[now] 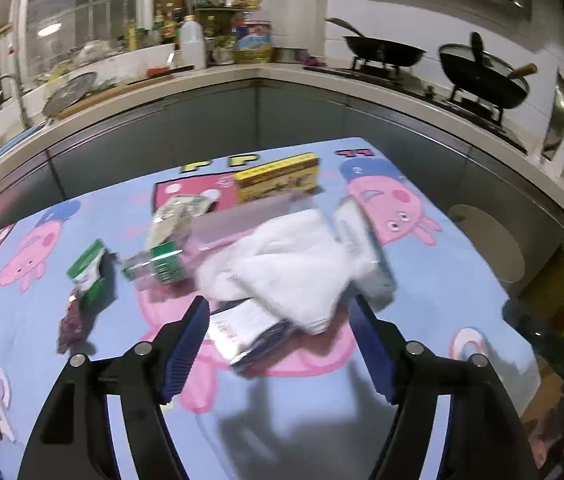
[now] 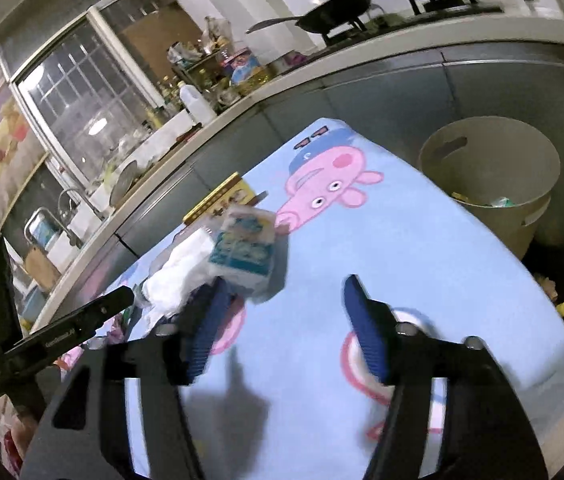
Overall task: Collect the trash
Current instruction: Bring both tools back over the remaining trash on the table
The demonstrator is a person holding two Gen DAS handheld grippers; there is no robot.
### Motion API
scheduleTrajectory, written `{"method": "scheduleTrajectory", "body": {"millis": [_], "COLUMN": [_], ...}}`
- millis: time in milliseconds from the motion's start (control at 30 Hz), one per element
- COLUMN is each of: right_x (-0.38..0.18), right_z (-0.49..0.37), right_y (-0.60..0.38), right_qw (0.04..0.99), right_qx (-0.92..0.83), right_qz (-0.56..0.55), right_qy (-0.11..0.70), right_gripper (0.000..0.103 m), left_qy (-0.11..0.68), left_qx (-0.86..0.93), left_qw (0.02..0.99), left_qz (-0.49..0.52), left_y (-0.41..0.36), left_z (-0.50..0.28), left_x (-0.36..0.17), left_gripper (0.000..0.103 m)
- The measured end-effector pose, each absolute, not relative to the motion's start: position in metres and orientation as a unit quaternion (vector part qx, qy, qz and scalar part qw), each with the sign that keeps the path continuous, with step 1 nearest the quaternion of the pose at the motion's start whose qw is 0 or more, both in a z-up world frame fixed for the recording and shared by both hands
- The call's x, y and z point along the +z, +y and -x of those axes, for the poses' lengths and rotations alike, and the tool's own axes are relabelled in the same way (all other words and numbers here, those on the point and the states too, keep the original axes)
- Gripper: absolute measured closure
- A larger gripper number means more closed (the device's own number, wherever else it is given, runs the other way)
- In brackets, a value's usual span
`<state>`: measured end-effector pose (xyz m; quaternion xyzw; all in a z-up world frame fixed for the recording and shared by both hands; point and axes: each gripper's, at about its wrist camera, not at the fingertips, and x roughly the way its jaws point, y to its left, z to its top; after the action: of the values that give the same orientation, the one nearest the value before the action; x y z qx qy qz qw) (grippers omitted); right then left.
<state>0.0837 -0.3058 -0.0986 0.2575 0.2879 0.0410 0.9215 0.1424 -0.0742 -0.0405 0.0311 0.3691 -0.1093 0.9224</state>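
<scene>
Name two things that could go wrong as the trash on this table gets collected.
The left tool is open over overlapping trash: closing on the white tissue might drag the flat packet beneath it. The bin stands beyond the table edge, so a loosely held piece could fall to the floor.

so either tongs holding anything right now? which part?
Nothing held. Left tongs are open above the white crumpled tissue and the litter pile, not closed on it. Right tongs are open over bare tablecloth, beside the blue-white carton.
</scene>
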Motion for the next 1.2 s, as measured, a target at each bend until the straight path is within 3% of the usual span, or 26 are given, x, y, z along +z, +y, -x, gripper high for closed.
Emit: {"method": "scheduleTrajectory", "body": {"millis": [600, 1200], "right_x": [-0.113, -0.112], "right_z": [-0.093, -0.097], "right_y": [-0.210, -0.180], "right_qw": [0.909, 0.906], "right_qx": [0.095, 0.107], "right_qz": [-0.188, -0.167], "right_qy": [0.360, 0.375], "right_gripper": [0.041, 0.041], "left_qy": [0.367, 0.355], "left_qx": [-0.056, -0.041], "left_qw": [0.928, 0.934], "left_qz": [-0.018, -0.021], "left_y": [-0.007, 0.013], "left_z": [-0.127, -0.122], "left_x": [-0.056, -0.051], "left_gripper": [0.027, 0.024]}}
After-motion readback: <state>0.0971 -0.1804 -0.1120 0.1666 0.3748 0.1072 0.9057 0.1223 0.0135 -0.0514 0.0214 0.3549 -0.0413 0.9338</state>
